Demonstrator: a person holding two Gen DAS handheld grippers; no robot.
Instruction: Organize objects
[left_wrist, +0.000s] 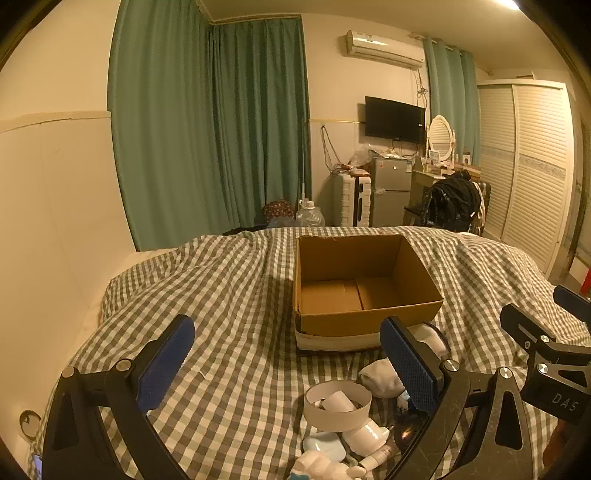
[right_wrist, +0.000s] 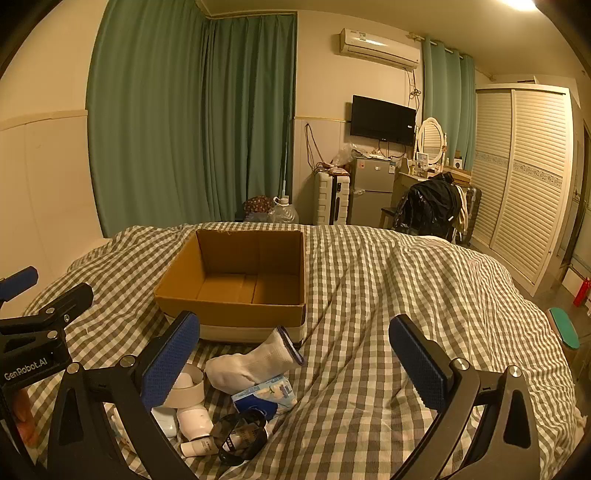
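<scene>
The left gripper (left_wrist: 286, 363) hangs over the checked bedcover (left_wrist: 229, 295) with jaws wide apart, holding nothing; the right gripper (right_wrist: 295, 363) likewise stands spread and bare; their bodies read "DAS" and "GenRobot.AI". At six o'clock lie a tape roll (left_wrist: 337, 404), a white sock (right_wrist: 251, 363) and a tissue pack (right_wrist: 267, 395); at twelve o'clock beyond sits the open cardboard box (right_wrist: 240, 314); farthest, green curtains (right_wrist: 192, 118).

A bed (right_wrist: 406, 295) under a rumpled green-and-white checked cover fills the lower frame. An open cardboard box (right_wrist: 236, 314) sits at centre; a white sock (right_wrist: 251, 363), tape roll (left_wrist: 338, 406), tissue pack (right_wrist: 269, 395) and small white bottles (right_wrist: 195, 424) lie clustered below it.
</scene>
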